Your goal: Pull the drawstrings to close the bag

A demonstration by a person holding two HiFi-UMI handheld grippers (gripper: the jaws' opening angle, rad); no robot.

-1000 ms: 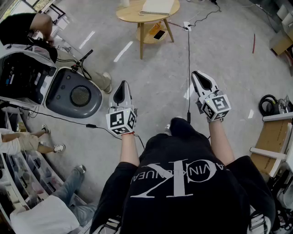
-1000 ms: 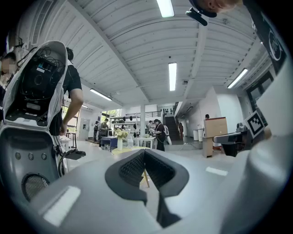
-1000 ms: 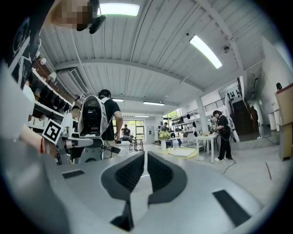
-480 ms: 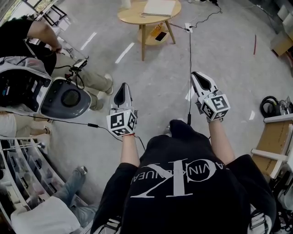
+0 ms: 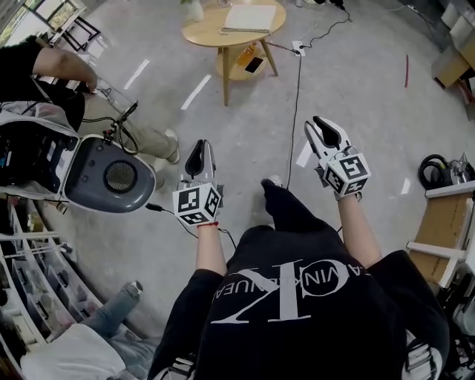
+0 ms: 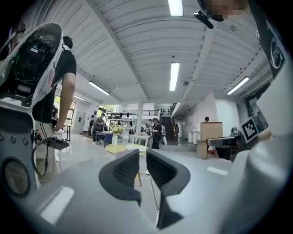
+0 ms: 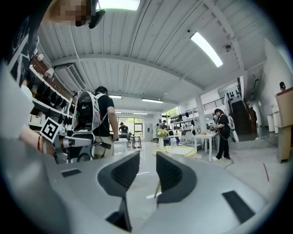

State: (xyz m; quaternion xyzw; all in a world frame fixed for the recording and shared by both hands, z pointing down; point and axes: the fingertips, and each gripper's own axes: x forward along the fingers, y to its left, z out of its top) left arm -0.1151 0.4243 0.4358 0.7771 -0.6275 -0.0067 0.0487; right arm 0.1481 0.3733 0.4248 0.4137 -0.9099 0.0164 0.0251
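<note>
No drawstring bag can be made out for certain; a pale flat thing (image 5: 245,16) lies on the round wooden table (image 5: 200,33) far ahead. My left gripper (image 5: 197,147) is held level over the floor, and its jaws have just been opening to a narrow gap with nothing in it. To its right, my right gripper (image 5: 321,128) also points level; its jaws have just been opening as well and stand wider apart, empty. The left gripper view shows the left gripper (image 6: 142,157) aimed at the distant table (image 6: 120,148). In the right gripper view, the right gripper (image 7: 147,161) points at the table (image 7: 181,151).
A grey and white machine (image 5: 111,174) stands at the left, with a person in black (image 5: 37,59) beside it. A black cable (image 5: 293,111) runs along the floor toward the table. Shelving lines the left edge and cardboard (image 5: 441,223) the right. Another person's leg (image 5: 111,312) shows lower left.
The right gripper's jaws have spread apart. The person has stepped forward, one leg now ahead between the grippers. Both grippers have shifted slightly, and the grey machine at the left has moved.
</note>
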